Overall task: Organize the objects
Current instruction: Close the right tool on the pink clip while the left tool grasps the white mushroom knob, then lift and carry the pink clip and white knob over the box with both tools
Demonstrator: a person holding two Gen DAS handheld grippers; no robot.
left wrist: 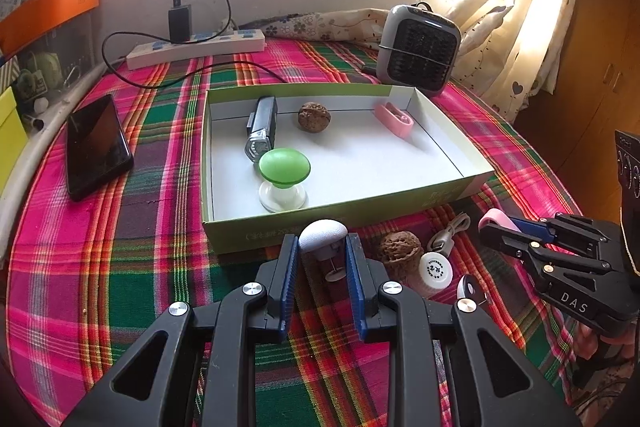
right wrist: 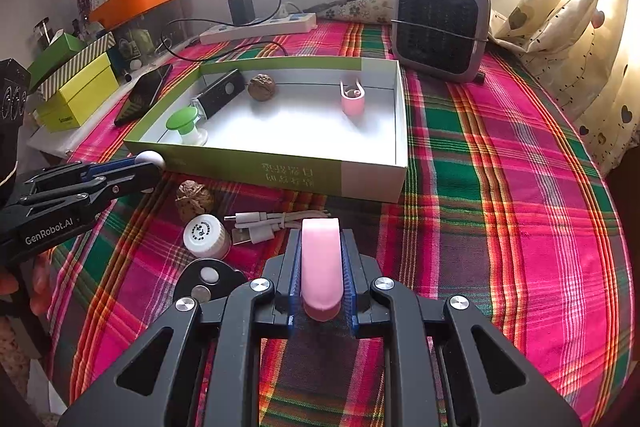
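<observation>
A plaid cloth (left wrist: 120,267) in pink, green and orange covers the whole work surface, and its near edge is hidden under the tools in both views. Behind it, barred windows blaze so bright that nothing outside can be made out, and a cream curtain (left wrist: 532,7) with heart prints hangs at the right. On the cloth sits a shallow green-and-white box (left wrist: 340,215); the printed characters on its front wall are too blurred to read. Behind the box stands a small grey heater (left wrist: 420,47) and a white power strip (left wrist: 196,49) with a black charger plugged in; a dark phone (left wrist: 96,147) lies at the box's left. Inside the box are a black flashlight (left wrist: 262,127), a green suction knob (left wrist: 284,167), a walnut (left wrist: 314,117) and a pink clip (left wrist: 394,119). The left gripper (left wrist: 323,247) is closed narrowly on a white-capped knob (left wrist: 323,233), just in front of the box's near wall; the knob's lower part is partly hidden between the blue pads. The right gripper (right wrist: 321,263) is clamped on a second pink clip (right wrist: 321,267), above the cloth in front of the box. Between the two tools lie a second walnut (right wrist: 195,199), a small white bottle (right wrist: 206,237), a coiled white cable (right wrist: 264,225) and a black disc-shaped item (right wrist: 206,279) half hidden by the right tool.
</observation>
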